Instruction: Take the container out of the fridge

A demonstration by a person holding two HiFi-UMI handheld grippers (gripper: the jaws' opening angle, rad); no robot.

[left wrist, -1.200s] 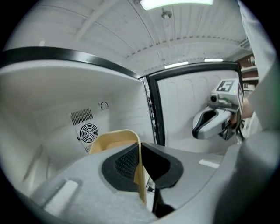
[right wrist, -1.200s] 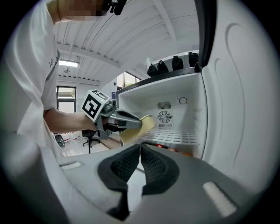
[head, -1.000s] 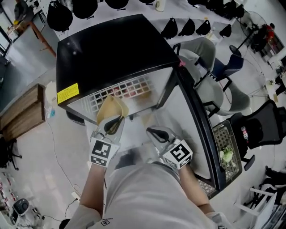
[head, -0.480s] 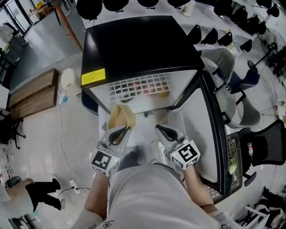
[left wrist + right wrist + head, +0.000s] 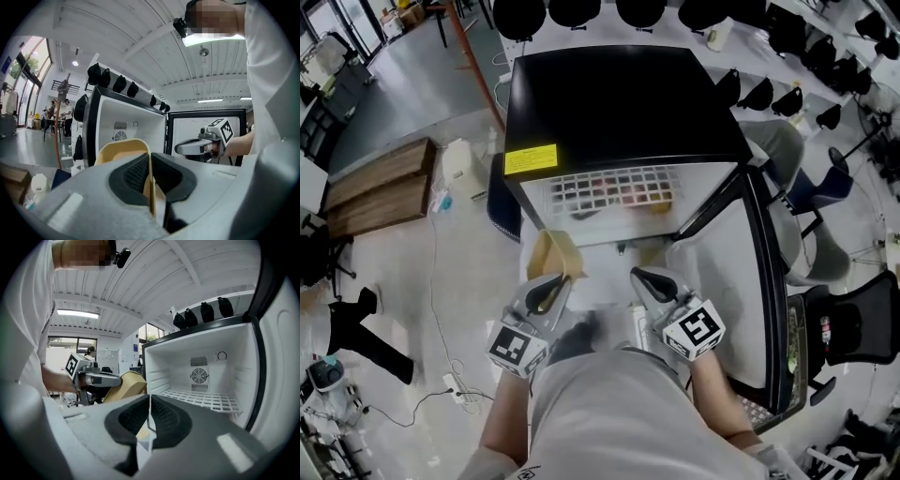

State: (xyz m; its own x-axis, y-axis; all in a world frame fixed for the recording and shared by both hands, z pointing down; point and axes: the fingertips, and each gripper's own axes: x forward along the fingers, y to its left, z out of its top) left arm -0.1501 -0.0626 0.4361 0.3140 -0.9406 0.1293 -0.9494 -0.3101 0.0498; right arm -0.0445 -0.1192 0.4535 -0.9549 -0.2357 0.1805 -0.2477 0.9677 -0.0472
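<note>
Two grippers hovered just in front of the open fridge (image 5: 619,103). The left gripper (image 5: 549,292) was clamped on the wall of the tan container (image 5: 555,255), held outside the fridge. The right gripper (image 5: 645,277) was closed on nothing. Only the gripper views showed the fridge's rear fan (image 5: 199,376); only the head view showed the yellow label (image 5: 531,159) on its top. The container's inside was hidden.

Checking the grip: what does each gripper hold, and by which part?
Left gripper pinches the tan container by its rim; right gripper holds nothing, jaws shut.
</note>
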